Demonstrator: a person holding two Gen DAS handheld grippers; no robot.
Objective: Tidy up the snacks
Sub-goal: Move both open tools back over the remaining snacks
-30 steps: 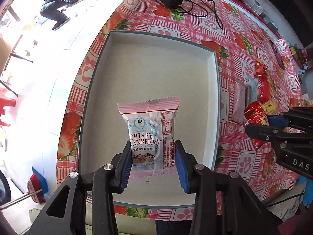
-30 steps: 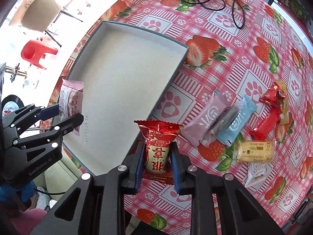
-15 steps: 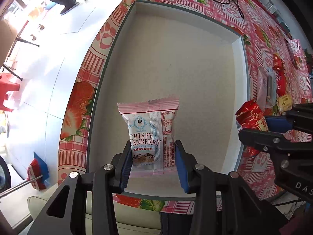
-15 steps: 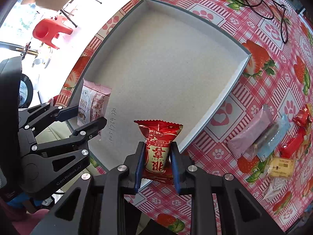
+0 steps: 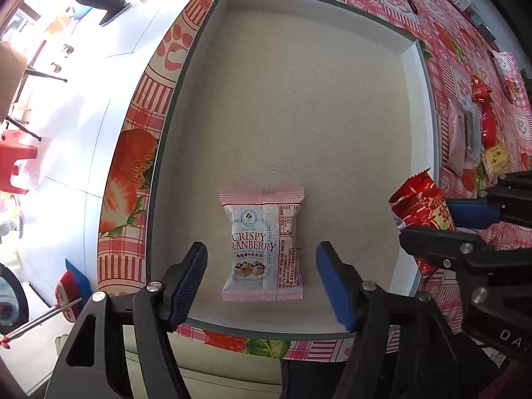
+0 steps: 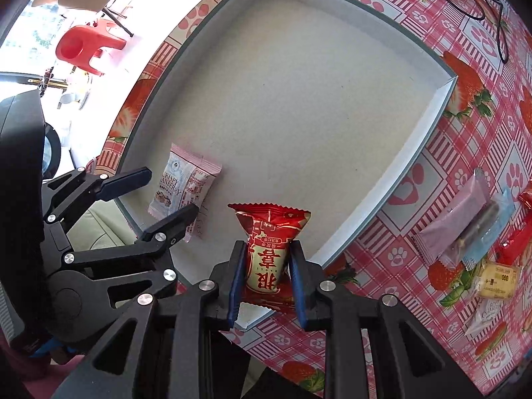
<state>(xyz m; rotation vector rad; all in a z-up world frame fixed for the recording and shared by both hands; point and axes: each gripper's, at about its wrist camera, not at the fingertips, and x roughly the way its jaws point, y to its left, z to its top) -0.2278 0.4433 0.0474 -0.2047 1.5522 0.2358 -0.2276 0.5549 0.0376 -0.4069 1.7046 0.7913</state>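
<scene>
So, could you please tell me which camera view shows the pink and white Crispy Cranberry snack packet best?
The left wrist view: the pink and white Crispy Cranberry snack packet lies face-on and unobstructed in the shallow grey cardboard tray, label readable. The right wrist view shows it smaller, slanted, with one corner behind a black finger.

Sunlit pale floor [image 5: 66,106], red stool [image 6: 84,45]

Pink cranberry pack [image 5: 262,249] lies flat in my tray [image 5: 299,99], near its front edge. Red pack [image 6: 271,249] upright over the tray's near corner. Other snacks [image 6: 465,232] scattered on the cloth beside the tray.
</scene>
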